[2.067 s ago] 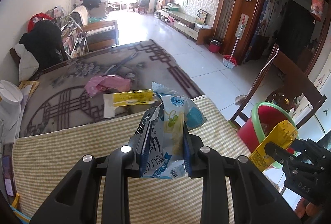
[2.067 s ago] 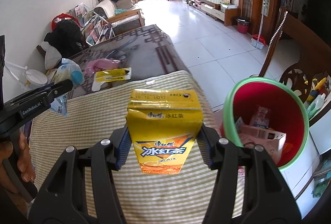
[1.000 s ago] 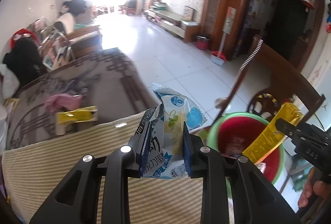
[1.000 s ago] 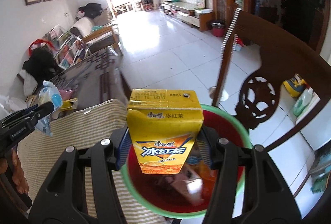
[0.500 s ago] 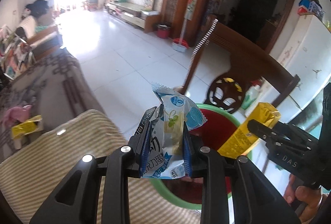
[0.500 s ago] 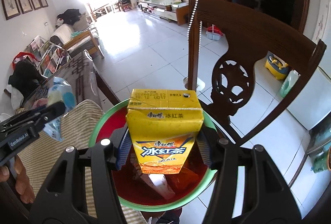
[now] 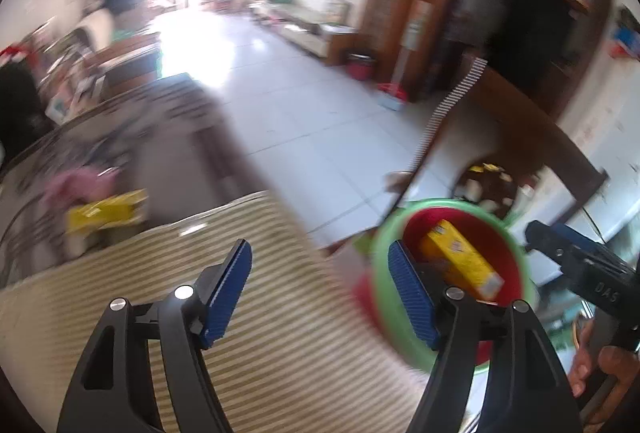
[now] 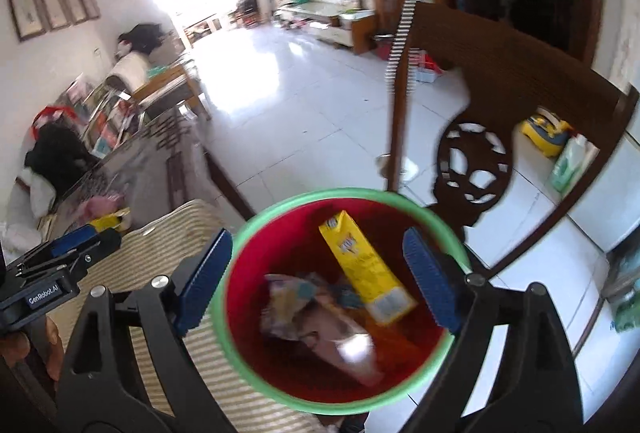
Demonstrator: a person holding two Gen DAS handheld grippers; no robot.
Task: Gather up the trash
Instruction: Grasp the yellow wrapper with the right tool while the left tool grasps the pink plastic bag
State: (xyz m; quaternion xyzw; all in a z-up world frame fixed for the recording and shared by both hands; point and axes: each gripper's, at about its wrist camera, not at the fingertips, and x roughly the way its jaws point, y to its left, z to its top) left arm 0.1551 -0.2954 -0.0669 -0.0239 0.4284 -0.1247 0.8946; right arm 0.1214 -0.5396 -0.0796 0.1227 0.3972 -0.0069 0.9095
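Now both the left gripper [image 7: 320, 287] & right gripper [image 8: 318, 275] gape empty; yellow carton [image 8: 366, 269] lies in the red bin [image 8: 240, 253] w/ wrappers. Drop step looks done (view blurry). Next: swing to the yellow packet [image 7: 104, 211] on the far table, approach wide.

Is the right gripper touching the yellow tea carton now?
Apart. In the right wrist view the right gripper is open, and the yellow tea carton lies down inside the red bin, clear of both blue pads.
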